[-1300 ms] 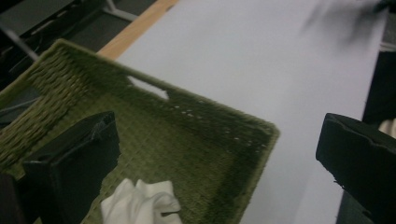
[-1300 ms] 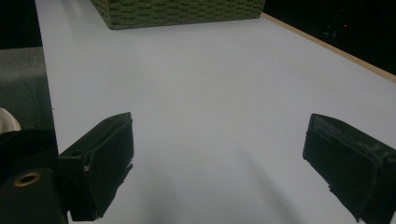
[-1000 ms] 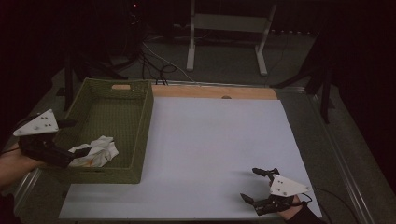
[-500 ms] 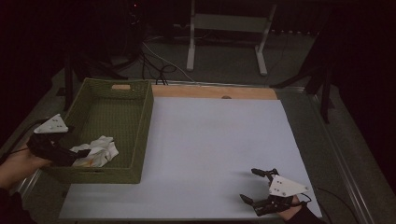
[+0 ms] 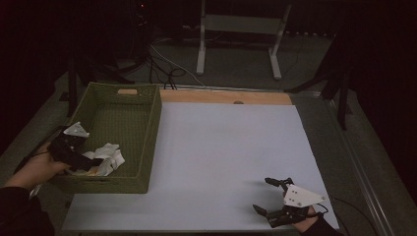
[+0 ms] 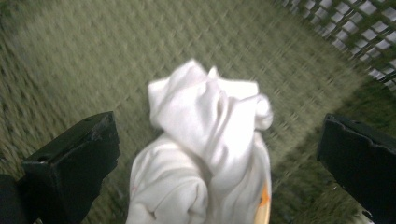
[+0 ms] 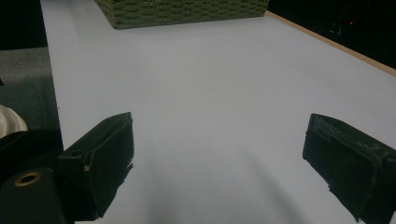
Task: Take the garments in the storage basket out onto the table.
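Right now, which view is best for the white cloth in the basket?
The left gripper view: the white cloth sits large between the open tongs, folds and an orange spot visible, though slightly blurred. The high view shows it small and dim in the near end of the green basket. The right gripper view faces the basket's outer wall.

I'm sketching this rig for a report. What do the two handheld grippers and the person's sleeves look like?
Both are black. The left gripper and the right gripper each carry a pale three-cornered plate on top, the right one's dotted with small dark marks. Their jaws are blocky, matte black pads. The left sleeve is dark.
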### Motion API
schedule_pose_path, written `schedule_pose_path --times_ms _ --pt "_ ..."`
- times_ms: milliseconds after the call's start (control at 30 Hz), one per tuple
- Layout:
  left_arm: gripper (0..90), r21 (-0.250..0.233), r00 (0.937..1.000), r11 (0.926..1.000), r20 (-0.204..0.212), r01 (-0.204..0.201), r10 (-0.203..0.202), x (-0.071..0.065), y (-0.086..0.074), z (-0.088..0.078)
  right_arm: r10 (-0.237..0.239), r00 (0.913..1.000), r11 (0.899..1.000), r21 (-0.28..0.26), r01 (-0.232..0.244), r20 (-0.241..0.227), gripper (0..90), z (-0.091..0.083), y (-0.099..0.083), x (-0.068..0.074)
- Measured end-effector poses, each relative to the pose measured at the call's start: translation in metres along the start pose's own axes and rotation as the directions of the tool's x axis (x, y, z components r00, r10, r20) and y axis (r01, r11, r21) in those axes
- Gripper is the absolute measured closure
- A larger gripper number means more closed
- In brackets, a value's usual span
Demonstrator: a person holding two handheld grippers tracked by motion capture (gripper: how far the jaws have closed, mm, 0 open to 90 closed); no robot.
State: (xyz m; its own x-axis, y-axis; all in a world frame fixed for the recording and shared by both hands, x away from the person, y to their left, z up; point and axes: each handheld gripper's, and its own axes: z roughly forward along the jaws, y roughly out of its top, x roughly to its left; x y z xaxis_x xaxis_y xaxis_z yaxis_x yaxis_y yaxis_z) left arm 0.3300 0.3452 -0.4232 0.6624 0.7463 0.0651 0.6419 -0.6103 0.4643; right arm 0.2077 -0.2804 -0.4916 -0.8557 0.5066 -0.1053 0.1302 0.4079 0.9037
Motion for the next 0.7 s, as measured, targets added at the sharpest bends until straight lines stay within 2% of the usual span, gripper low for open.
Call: schedule_pose_path --times_ms 33,67,100,133,167,200,233,267,333,367,500,600,700 --pt "0.3 0.0 1.0 1.0 0.0 0.0 0.0 0.0 0.0 0.0 0.0 1.0 1.0 0.0 0.0 0.0 9.0 0.0 0.0 0.0" --pt "0.3 0.028 0.9998 0.9994 -0.008 0.017 -0.017 0.002 0.002 0.003 0.002 1.0 1.0 0.002 -0.002 0.0 9.0 0.0 0.0 0.0" --pt "0.3 0.028 0.9998 0.9994 -0.008 0.017 -0.017 0.002 0.002 0.003 0.002 1.0 1.0 0.002 -0.002 0.0 9.0 0.0 0.0 0.0" --pt "0.3 0.062 0.9992 0.9976 -0.025 0.032 -0.03 0.004 0.002 0.005 0.005 1.0 1.0 -0.001 -0.005 -0.001 9.0 0.0 0.0 0.0" --pt "0.3 0.062 0.9992 0.9976 -0.025 0.032 -0.03 0.004 0.002 0.005 0.005 1.0 1.0 -0.001 -0.005 -0.001 9.0 0.0 0.0 0.0" --pt "0.3 0.098 0.9977 0.9934 -0.04 0.059 -0.055 0.006 0.004 0.009 0.003 1.0 1.0 0.0 -0.003 0.0 9.0 0.0 0.0 0.0" --pt "0.3 0.098 0.9977 0.9934 -0.04 0.059 -0.055 0.006 0.004 0.009 0.0 1.0 1.0 -0.003 0.0 0.001 9.0 0.0 0.0 0.0" --pt "0.3 0.137 0.9962 0.987 -0.037 0.083 -0.079 0.009 0.005 0.012 0.0 1.0 1.0 -0.002 0.0 0.002 9.0 0.0 0.0 0.0" --pt "0.3 0.187 0.9947 0.9776 -0.052 0.098 -0.089 0.011 0.006 0.017 0.0 1.0 1.0 -0.003 0.0 0.001 9.0 0.0 0.0 0.0" --pt "0.3 0.204 0.9951 0.9747 -0.054 0.092 -0.082 0.011 0.007 0.019 0.004 1.0 1.0 -0.001 -0.004 0.001 9.0 0.0 0.0 0.0" --pt "0.3 0.225 0.9964 0.9708 -0.039 0.083 -0.076 0.009 0.01 0.022 0.005 1.0 1.0 -0.006 -0.005 0.001 9.0 0.0 0.0 0.0" --pt "2.7 0.316 0.9978 0.947 -0.049 0.059 -0.046 0.007 0.011 0.03 0.012 0.9999 1.0 -0.007 -0.012 0.002 9.0 0.0 -0.001 -0.001" --pt "6.0 0.381 0.9966 0.9224 -0.074 0.063 -0.038 0.005 0.012 0.037 0.008 1.0 1.0 -0.009 -0.008 0.002 9.1 0.0 -0.001 -0.001"
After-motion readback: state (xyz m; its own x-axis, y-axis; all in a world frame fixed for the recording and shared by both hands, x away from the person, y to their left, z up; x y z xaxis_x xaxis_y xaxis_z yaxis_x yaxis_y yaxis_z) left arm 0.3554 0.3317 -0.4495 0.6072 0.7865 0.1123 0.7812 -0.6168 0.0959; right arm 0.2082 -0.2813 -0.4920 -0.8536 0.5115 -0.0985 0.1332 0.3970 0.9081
